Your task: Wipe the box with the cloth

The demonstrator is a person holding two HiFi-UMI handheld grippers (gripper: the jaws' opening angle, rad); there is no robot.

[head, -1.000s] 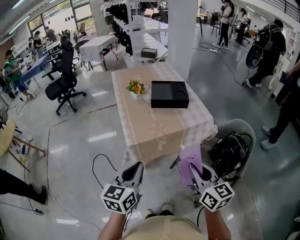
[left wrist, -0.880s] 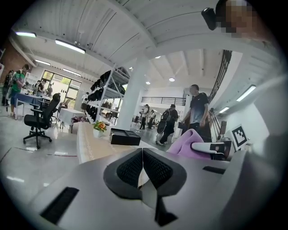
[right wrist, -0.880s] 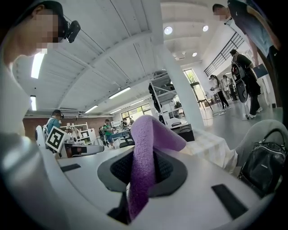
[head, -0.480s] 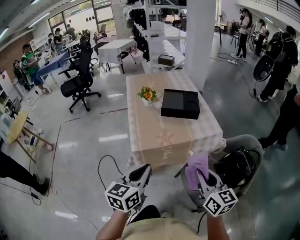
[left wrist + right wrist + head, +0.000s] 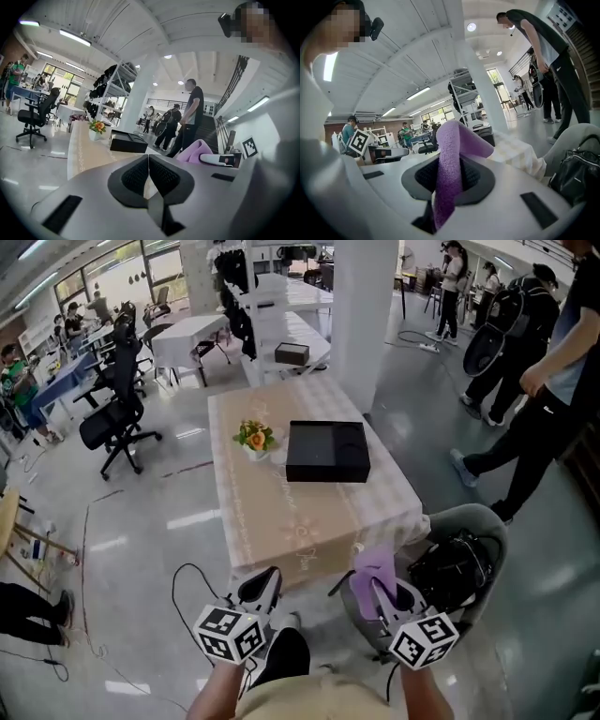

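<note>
We face the worktop (image 5: 281, 517), cloth (image 5: 374, 565) in grip.
Our right hand-held gripper (image 5: 380, 594) pinches the purple cloth, which hides its tips from above; our left hand-held gripper (image 5: 262, 585) is pressed together, empty. The black box (image 5: 326, 451) lies on the worktop, well apart from both.

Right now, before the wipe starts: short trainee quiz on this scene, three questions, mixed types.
1. True or false: the right gripper is shut on the purple fleece cloth.
2. What stands beside the flat black box on the beige-clothed table? A mug; B pot of orange flowers; C laptop.
3. Fill in: the jaws of the left gripper are ___, holding nothing.
Key: 1 true; 2 B; 3 shut.
</note>
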